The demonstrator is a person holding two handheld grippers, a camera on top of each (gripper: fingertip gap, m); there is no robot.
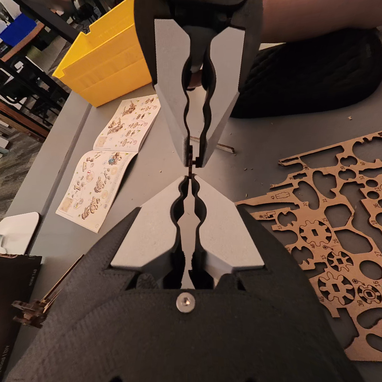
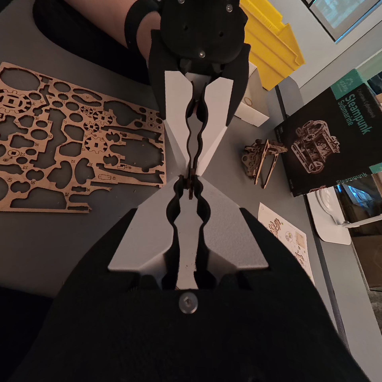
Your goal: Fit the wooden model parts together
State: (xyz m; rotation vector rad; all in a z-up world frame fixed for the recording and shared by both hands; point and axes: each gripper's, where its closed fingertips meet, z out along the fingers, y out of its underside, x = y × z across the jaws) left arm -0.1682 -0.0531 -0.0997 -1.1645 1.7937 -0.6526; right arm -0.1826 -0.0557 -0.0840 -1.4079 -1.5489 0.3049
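My two grippers meet tip to tip above the grey table (image 1: 258,144). My left gripper (image 1: 189,180) is shut on a thin wooden part (image 1: 189,173) seen edge-on. My right gripper (image 1: 193,162) faces it from above in the left wrist view and is shut on a small dark wooden part (image 1: 190,156). In the right wrist view my right gripper (image 2: 188,181) pinches that small wooden part (image 2: 190,189), and the left gripper (image 2: 193,167) comes from the top. The two parts touch between the tips. Whether they are seated together is hidden.
A punched-out wooden sheet (image 1: 330,237) (image 2: 72,140) lies flat beside the grippers. A partly built wooden model (image 2: 260,159) (image 1: 31,312) stands by a dark kit box (image 2: 330,140). An open instruction booklet (image 1: 107,165), a yellow bin (image 1: 103,62) and a person's dark sleeve (image 1: 310,78) lie beyond. My left and right fingertips are right by each other. Left tips and right tips are each some 20 centimeters from the partly built wooden model (image 1: 31,312). My right wrist view (image 2: 275,146) looks at it from another angle.
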